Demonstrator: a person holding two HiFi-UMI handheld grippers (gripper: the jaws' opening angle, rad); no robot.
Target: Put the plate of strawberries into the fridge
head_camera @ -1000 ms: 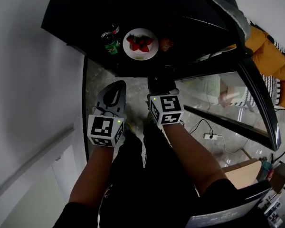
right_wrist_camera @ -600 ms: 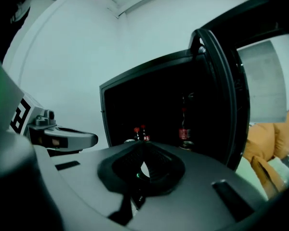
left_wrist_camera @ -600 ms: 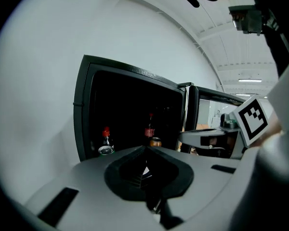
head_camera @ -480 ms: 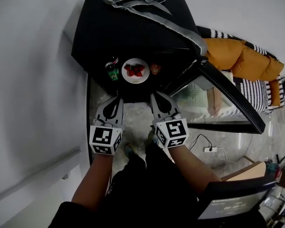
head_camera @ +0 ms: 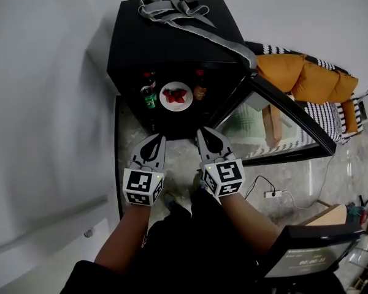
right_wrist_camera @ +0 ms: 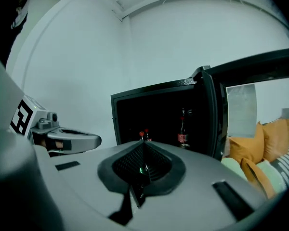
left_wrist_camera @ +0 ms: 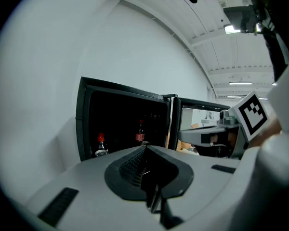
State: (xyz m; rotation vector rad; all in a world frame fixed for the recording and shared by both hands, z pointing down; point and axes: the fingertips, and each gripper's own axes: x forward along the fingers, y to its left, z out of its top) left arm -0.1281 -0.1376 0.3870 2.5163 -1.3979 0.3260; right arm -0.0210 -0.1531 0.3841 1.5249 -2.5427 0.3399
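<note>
**A:** Where was the plate (head_camera: pixel 176 96)?

**B:** Already inside the fridge (head_camera: pixel 172 38), flat on the shelf w/ the strawberries (head_camera: pixel 175 94) on it. It sat btwn a green bottle (head_camera: pixel 148 97) on one side & a brown bottle (head_camera: pixel 200 92) on the other. Nothing was gripping it.

**A:** And the claws?

**B:** L claw (head_camera: pixel 157 138) had its jaws shut together w/ nothing btwn them, per its own view. R claw (head_camera: pixel 203 131) was the same, closed & empty. Both hung side by side over the floor in front of the fridge, well apart from the plate.

**A:** What had changed?

**B:** A sec earlier the R claw was pushed in close under the shelf edge, & the head was low & near the fridge. By this moment both claws had drawn back & the head had risen. That brought the whole fridge top into view, incl. the grey cloth (head_camera: pixel 178 5) lying on it. The plate hadn't shifted vs. the bottles.

**A:** Meaning for the task?

**B:** Placing looked done, imo, since the plate was released & resting on the shelf. The glass door (head_camera: pixel 282 124) stood wide open on the right. Closing it was prob. the only thing left, though the task didn't ask for it.
</note>
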